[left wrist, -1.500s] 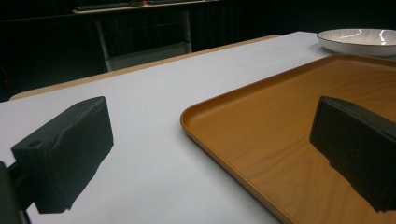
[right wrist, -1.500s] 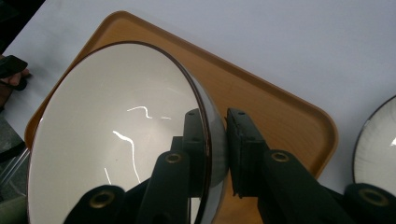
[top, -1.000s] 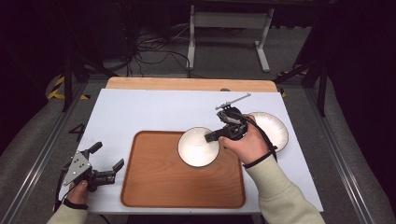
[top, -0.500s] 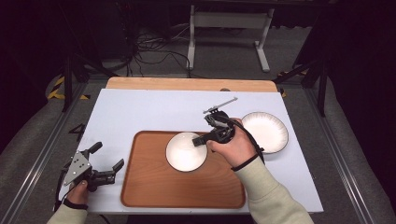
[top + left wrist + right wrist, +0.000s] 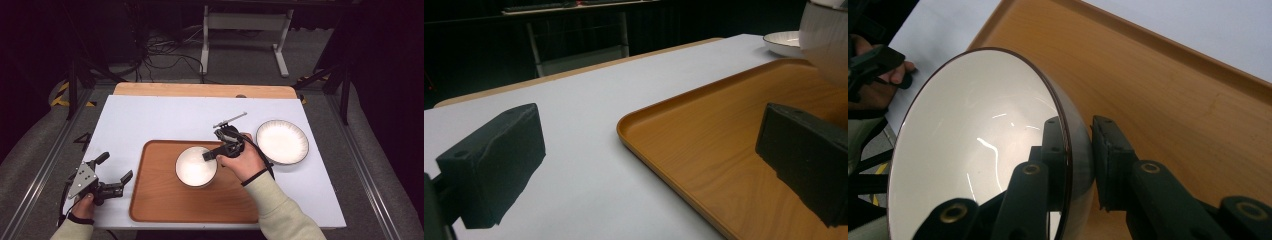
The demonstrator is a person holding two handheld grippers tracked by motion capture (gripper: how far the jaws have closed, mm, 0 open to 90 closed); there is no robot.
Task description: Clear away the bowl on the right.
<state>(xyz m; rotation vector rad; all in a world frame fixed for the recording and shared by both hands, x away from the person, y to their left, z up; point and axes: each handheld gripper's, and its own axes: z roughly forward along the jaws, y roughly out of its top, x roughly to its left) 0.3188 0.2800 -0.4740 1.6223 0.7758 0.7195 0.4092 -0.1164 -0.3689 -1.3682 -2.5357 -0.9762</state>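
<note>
- High view: right gripper [image 5: 209, 155] pinches the near-right rim of the white bowl [image 5: 195, 166], one jaw inside the rim, one outside. The bowl is over the wooden tray [image 5: 165, 200], in the tray's upper middle. Whether its base touches the tray surface I cannot tell from here.
- High view: a white plate [image 5: 282, 141] lies on the white table [image 5: 150, 117], right of the tray, clear of the tray edge and just beside the right hand [image 5: 241, 161].
- High view: left gripper [image 5: 116, 173] is at the near-left corner of the table, just left of the tray, jaws spread with nothing between them. Left hand [image 5: 84, 204] grips its body at the table's near edge.
- Left gripper view: both black jaws stand wide apart, low over the table; the gap takes in bare table and the tray's rounded corner [image 5: 634, 131]. The bowl's outer wall [image 5: 826, 42] shows at top right over the tray, the plate [image 5: 783, 41] behind it.
- Right gripper view: jaws closed on the bowl wall [image 5: 1075, 150], one pad against the glossy white inside, the other on the outside. The bowl [image 5: 973, 145] is tilted, its opening turned to the left of this view, tray wood [image 5: 1168, 95] behind it. The left hand and its gripper [image 5: 878, 67] show far off at the left edge.
</note>
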